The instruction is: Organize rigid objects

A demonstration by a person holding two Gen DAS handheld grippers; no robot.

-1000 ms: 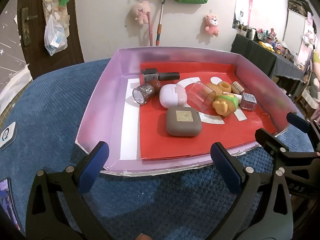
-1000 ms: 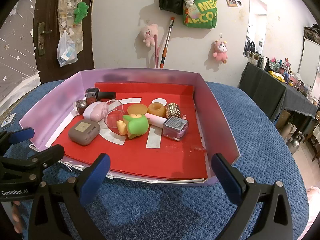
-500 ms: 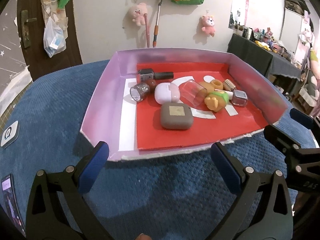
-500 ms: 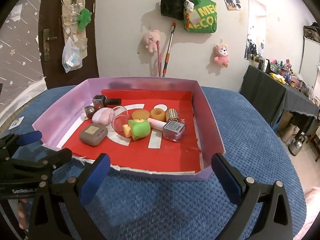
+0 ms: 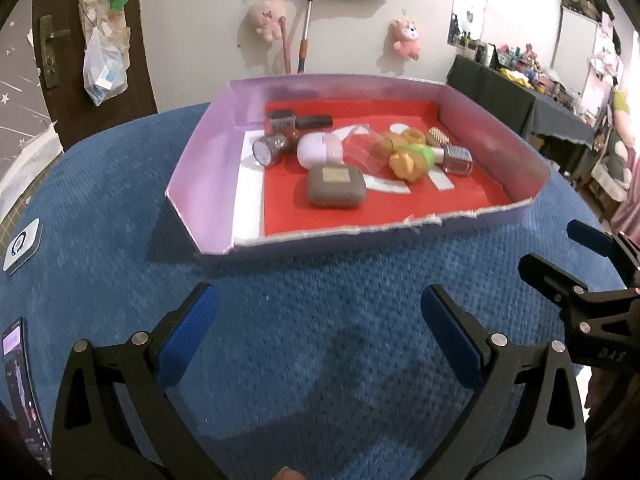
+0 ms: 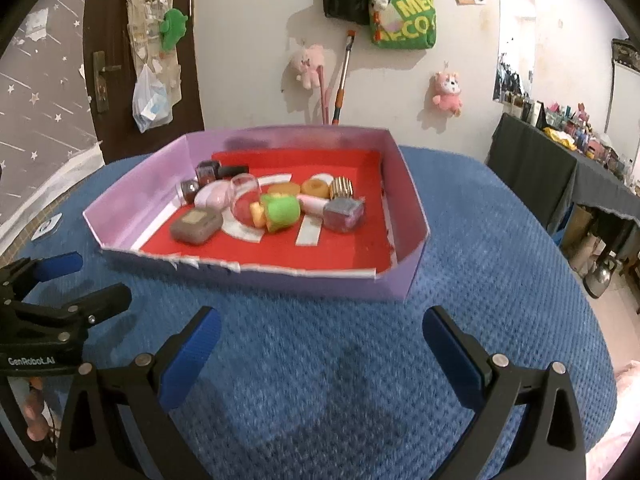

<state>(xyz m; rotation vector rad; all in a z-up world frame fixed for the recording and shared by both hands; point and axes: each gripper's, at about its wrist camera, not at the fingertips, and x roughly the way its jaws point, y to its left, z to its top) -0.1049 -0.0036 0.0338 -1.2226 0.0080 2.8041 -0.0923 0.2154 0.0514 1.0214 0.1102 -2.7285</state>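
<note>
A: What's in the tray (image 5: 208,152), L to R?

B: Glitter jar (image 5: 270,148), white case (image 5: 318,152), grey case (image 5: 336,187), clear cup (image 5: 362,152), green toy (image 5: 412,160), polish bottle (image 5: 456,159). All inside, bunched mid-tray.

A: Your grippers?

B: My left gripper (image 5: 316,340) & right gripper (image 6: 320,354) both spread wide, holding nothing, over the blue cover. Tray's straight ahead; grey case nearest, closer to my left.

Both wrist views face the tray (image 5: 208,148) nearby.
</note>
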